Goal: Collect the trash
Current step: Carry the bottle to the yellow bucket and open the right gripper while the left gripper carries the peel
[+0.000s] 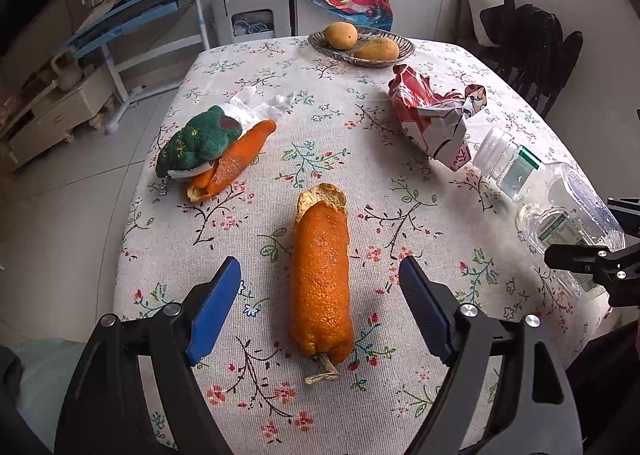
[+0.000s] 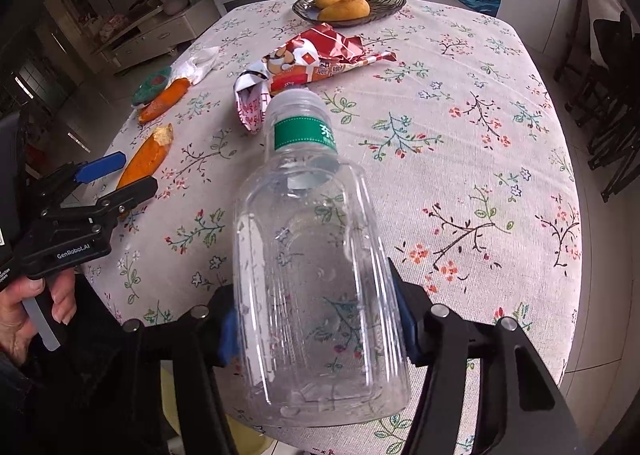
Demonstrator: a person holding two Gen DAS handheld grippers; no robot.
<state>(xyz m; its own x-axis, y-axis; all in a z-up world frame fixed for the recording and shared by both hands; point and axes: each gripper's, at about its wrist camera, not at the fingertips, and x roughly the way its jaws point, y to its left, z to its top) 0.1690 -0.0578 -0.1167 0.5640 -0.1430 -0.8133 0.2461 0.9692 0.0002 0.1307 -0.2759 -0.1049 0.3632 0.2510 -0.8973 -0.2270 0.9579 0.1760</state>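
Between the blue pads of the right gripper (image 2: 316,329), a clear, empty plastic bottle with a green neck label (image 2: 316,255) is lying on its side, both pads pressing its lower body; neck pointing away across the floral tablecloth (image 2: 480,115). The left gripper (image 1: 320,287) is hovering wide open, holding nothing, its pads flanking a long curled orange peel (image 1: 322,275) without touching it. Farther out, a crumpled red-and-white snack wrapper (image 1: 434,115) is lying beside the bottle's neck; a second orange peel (image 1: 236,159) is sitting under a green plush toy (image 1: 200,141) and white tissue (image 1: 260,103). A dish of two mangoes (image 1: 362,41) is standing at the far edge.
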